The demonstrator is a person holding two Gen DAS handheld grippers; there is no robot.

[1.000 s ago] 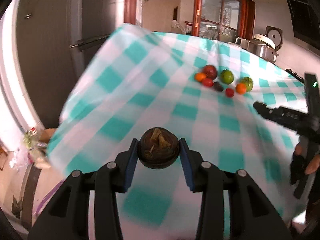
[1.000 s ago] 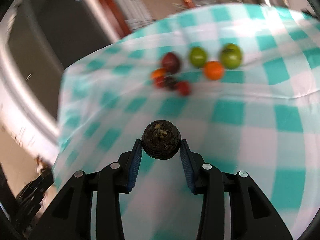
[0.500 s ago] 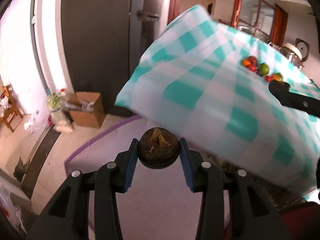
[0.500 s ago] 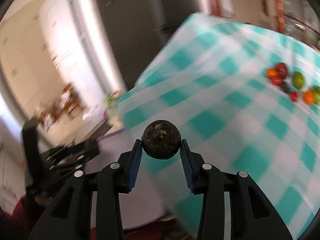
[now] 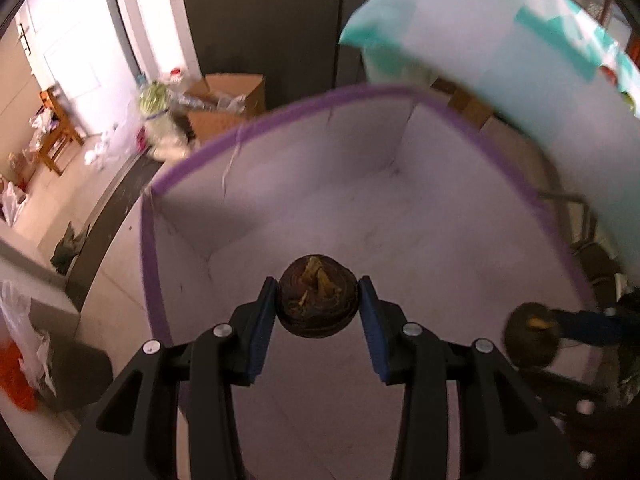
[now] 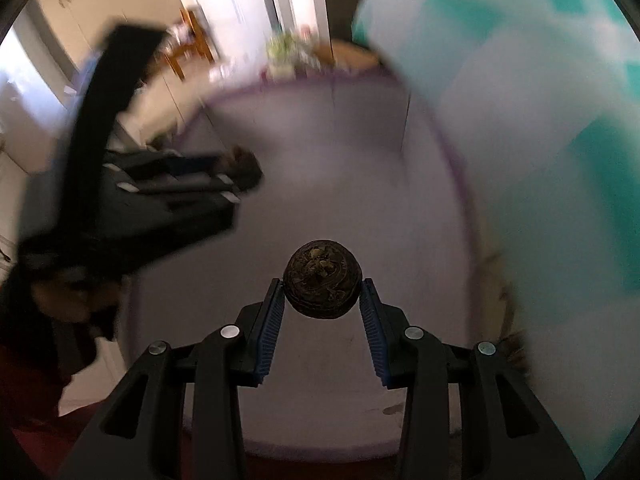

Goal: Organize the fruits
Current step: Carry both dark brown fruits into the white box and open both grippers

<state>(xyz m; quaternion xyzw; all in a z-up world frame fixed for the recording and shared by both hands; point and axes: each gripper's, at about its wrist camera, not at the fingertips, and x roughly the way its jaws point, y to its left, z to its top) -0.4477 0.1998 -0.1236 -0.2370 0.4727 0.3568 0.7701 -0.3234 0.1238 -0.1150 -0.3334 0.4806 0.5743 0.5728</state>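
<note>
My left gripper (image 5: 318, 308) is shut on a dark brown round fruit (image 5: 317, 300) and holds it over an open pale bin with a purple rim (image 5: 280, 112). My right gripper (image 6: 322, 292) is shut on a second dark brown round fruit (image 6: 322, 284) over the same bin (image 6: 320, 92). In the left wrist view the right gripper's fruit (image 5: 530, 334) shows at the lower right. In the right wrist view the left gripper (image 6: 240, 170) shows blurred at the left. The bin's inside looks bare.
The table with its teal and white checked cloth (image 5: 540, 48) hangs over the bin's right side and also shows in the right wrist view (image 6: 560, 120). A cardboard box (image 5: 228, 92) and bags lie on the floor behind. A dark door (image 5: 260, 12) stands beyond.
Both grippers have swung left and down from above the table to above the purple-rimmed bin, each still holding its dark fruit. The fruit pile on the cloth has left view.
</note>
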